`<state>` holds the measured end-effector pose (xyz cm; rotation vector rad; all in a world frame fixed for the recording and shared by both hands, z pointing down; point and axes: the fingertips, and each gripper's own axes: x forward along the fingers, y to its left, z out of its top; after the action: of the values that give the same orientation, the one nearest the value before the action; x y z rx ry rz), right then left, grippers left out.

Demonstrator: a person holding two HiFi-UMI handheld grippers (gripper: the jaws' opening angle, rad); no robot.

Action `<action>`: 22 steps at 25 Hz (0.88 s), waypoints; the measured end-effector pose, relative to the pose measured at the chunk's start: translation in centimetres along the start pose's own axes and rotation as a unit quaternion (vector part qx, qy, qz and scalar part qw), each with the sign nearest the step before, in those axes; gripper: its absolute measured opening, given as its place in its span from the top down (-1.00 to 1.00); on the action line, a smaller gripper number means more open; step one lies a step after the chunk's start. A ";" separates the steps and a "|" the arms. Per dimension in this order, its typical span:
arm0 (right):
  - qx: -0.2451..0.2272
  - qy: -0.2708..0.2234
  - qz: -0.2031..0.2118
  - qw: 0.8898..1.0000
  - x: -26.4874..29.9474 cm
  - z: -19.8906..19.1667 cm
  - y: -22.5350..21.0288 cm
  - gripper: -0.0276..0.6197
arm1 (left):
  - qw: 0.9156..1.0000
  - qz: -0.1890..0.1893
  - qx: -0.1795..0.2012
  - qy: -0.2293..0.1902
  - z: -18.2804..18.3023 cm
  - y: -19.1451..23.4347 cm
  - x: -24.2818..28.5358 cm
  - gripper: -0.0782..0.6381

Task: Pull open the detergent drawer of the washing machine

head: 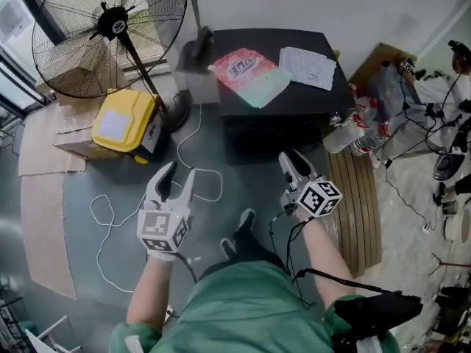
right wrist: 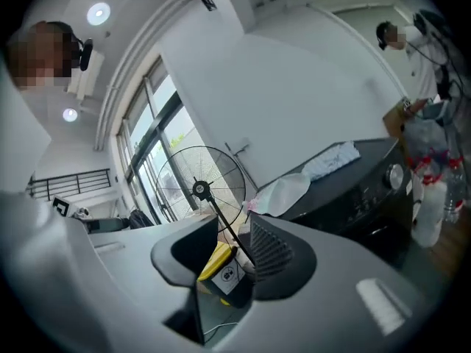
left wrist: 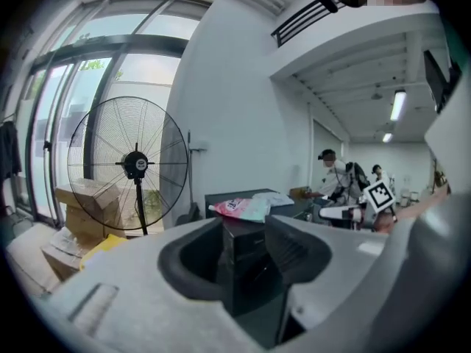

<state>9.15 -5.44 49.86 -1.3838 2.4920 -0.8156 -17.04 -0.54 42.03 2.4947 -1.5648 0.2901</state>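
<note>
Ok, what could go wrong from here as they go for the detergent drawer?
The loose white cable loops across the grey floor before the black washing machine; a step forward could snag it. The pink detergent pouch lies near the machine's front edge, so reaching in may knock it off. The right tool is shut and would have to open before gripping.

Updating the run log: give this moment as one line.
phase: pre-contact | left gripper: open, empty | right gripper: shut, empty | washing machine: untouched
</note>
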 end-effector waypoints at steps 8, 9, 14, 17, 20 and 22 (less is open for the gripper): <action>0.126 0.023 0.037 0.991 7.5 -4.2 -5.8 0.33 | 0.999 0.006 0.017 0.040 -0.1 1.7 7.1 0.28; 0.144 0.025 0.040 0.988 8.3 -4.8 -6.7 0.33 | 0.999 0.006 0.018 0.044 -0.3 1.8 8.2 0.28; 0.202 0.036 0.048 0.977 11.7 -7.0 -9.8 0.32 | 0.998 0.006 0.020 0.062 -0.7 1.9 12.2 0.28; 0.224 0.043 0.047 0.972 13.7 -7.9 -11.2 0.30 | 0.997 0.003 0.015 0.075 -1.2 2.4 14.1 0.28; 0.255 0.042 0.045 0.965 15.5 -8.8 -12.1 0.23 | 0.996 -0.001 0.010 0.089 -2.0 3.4 15.3 0.27; 0.268 0.045 0.051 0.961 16.5 -9.7 -12.4 0.15 | 0.995 -0.007 0.010 0.100 -2.9 4.1 16.1 0.27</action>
<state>5.19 -20.65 66.42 -1.0373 2.1383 -1.4189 -14.06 -15.50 49.20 2.4049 -1.4719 0.5381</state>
